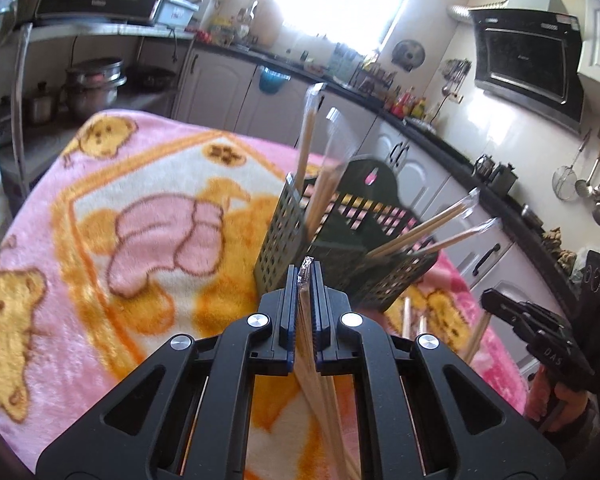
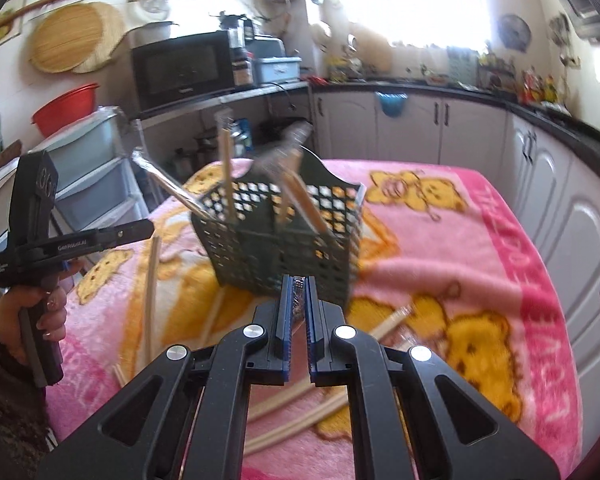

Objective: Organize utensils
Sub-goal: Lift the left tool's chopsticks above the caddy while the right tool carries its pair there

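A dark green perforated basket (image 1: 340, 240) stands on the pink blanket and holds several wrapped chopstick pairs (image 1: 320, 184). My left gripper (image 1: 306, 276) is shut on a wrapped chopstick pair (image 1: 312, 360), just in front of the basket. In the right wrist view the basket (image 2: 280, 240) sits just ahead of my right gripper (image 2: 299, 292), which is shut on a wrapped chopstick pair (image 2: 299, 304). More wrapped chopsticks (image 2: 292, 412) lie on the blanket under it. The left gripper (image 2: 140, 230) shows at the left with its chopsticks (image 2: 152, 292) hanging down.
The pink cartoon blanket (image 1: 100, 240) covers the table. Kitchen cabinets (image 2: 440, 128) and a dark counter run behind and to the right. A microwave (image 2: 184, 68) and plastic drawers (image 2: 100, 168) stand to the left. The right gripper (image 1: 532, 320) shows at the right in the left wrist view.
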Demonstrator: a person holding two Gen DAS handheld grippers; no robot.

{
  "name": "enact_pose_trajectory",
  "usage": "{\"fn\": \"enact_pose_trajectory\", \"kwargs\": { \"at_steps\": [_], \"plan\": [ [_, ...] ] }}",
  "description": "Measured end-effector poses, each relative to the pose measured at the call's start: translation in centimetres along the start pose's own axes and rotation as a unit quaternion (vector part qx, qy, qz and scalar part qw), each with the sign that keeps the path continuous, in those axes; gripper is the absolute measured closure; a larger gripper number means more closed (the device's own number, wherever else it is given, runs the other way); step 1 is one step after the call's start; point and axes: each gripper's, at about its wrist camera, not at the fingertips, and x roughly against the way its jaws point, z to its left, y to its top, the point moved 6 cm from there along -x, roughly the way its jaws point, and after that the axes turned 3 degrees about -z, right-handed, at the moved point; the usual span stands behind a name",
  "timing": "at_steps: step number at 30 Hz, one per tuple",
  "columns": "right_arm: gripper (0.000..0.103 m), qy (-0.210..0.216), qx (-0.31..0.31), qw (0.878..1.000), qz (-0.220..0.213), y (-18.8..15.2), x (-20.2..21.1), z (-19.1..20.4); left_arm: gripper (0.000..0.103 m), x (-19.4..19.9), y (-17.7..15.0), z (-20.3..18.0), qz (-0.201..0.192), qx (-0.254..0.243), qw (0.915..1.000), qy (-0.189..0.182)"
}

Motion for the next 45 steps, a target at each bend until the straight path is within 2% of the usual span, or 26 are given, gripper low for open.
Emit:
{"fn": "enact_pose_trajectory", "kwargs": {
  "at_steps": [8,17,31,45],
  "plan": [
    [0.098,0.034,0.035,0.998,-0.028,2.3,0.9,3.4,0.1,2.5,1.9,-1.8,-0.03,-0.017,0.9992,-0.017],
    [0.098,0.05,0.058,0.995,-0.063,4.7,1.9,5.4,0.1,4.2,3.1,-3.3,-0.051,-0.026,0.9978,-0.032],
    [0.098,0.046,0.069,0.99,-0.116,9.0,3.5,5.9,0.1,5.0,5.9,-6.3,-0.082,-0.047,0.9934,-0.065],
    [0.098,0.023,0.071,0.978,-0.193,14.9,6.3,4.3,0.1,5.7,10.5,-10.7,-0.123,-0.097,0.9838,-0.088]
  ]
}}
